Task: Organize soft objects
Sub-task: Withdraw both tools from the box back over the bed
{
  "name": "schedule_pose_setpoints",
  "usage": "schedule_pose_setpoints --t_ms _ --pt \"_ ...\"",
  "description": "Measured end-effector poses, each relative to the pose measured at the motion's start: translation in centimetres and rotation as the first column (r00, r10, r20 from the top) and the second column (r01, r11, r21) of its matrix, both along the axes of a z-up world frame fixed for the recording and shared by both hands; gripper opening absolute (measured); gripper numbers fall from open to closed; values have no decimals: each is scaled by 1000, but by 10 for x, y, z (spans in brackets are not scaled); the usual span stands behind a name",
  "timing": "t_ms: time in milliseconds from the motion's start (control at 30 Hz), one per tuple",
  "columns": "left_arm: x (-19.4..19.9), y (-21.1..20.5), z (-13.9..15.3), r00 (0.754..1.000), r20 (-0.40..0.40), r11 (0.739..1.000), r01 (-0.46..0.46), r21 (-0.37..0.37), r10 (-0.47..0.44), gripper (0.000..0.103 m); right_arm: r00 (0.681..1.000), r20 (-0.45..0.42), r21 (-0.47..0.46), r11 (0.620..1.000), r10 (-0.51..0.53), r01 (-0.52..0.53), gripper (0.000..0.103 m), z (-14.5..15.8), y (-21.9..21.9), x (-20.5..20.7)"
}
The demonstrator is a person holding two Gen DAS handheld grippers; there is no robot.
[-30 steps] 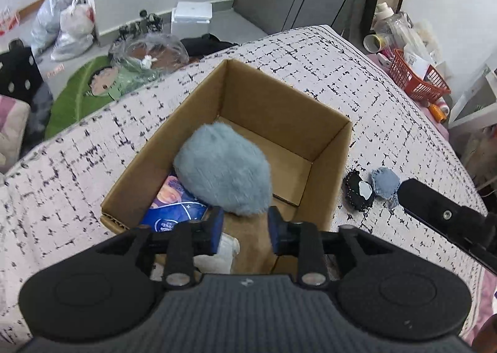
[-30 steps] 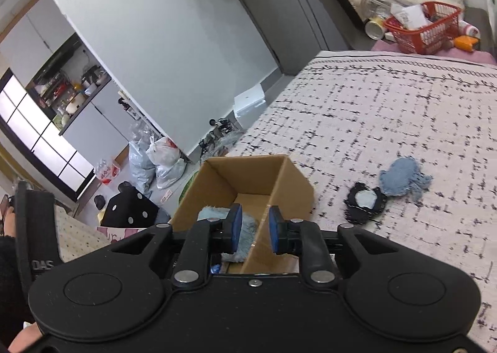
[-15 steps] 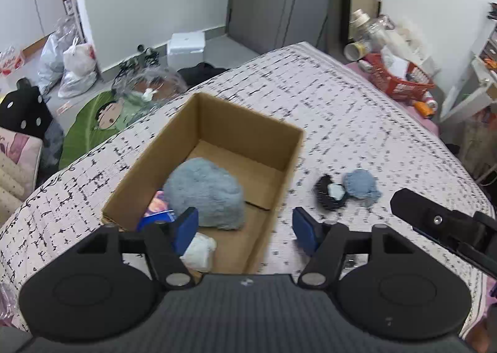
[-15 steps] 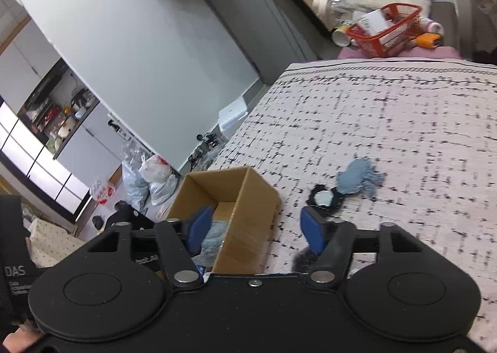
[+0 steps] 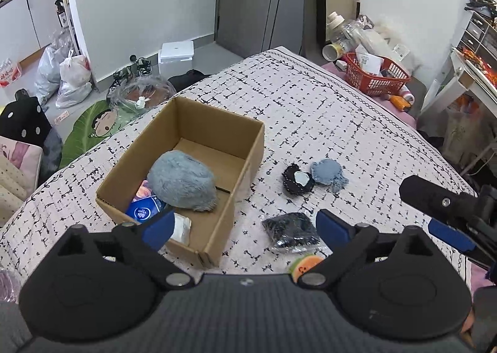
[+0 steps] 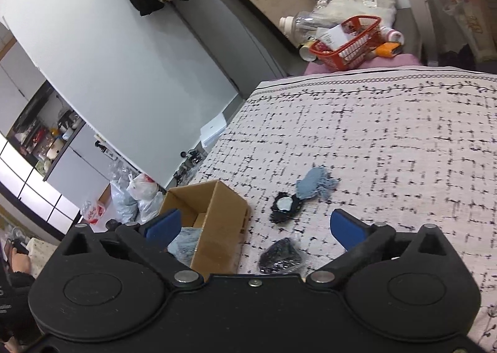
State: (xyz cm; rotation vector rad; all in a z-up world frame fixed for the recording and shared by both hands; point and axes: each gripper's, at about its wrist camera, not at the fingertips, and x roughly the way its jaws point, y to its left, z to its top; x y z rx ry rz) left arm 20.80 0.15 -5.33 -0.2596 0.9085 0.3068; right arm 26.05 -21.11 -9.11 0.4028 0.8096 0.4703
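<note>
A cardboard box lies open on the patterned bedspread. Inside it rests a fluffy grey-blue plush over a blue packet and a white item. To the right of the box lie a black fuzzy piece, a light blue piece, a bagged black item and a small orange toy. My left gripper hangs above the box's near corner, jaws still opening, nothing between them. My right gripper is also opening and empty; its finger shows at right.
A red basket with bottles stands beyond the bed's far corner. Bags, a green mat and a white box lie on the floor to the left. A person's hand shows at the left edge.
Both grippers have opened from nearly shut to wide and drawn back and upward from the box. The grey-blue plush stays in the box; more of the bed now shows.
</note>
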Motion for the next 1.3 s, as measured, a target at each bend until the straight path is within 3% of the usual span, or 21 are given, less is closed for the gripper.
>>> schedule_pose_setpoints --t_ms 667,900,1033,1300 --pt "-48 -21 16 997 67 999 -31 20 29 103 1000 -14 -19 1000 -8 8 103 -3 -38 -21" --pt "-53 -28 11 997 68 1000 -27 -4 27 103 999 -46 -9 1000 16 -17 103 -9 -40 -24" --pt "-54 -35 6 997 63 999 -36 20 35 103 997 -76 -39 999 -6 3 103 -14 -41 -22" --pt "-53 -41 -12 999 19 999 -41 18 41 102 989 -149 -13 1000 -2 0 103 -26 -46 -17"
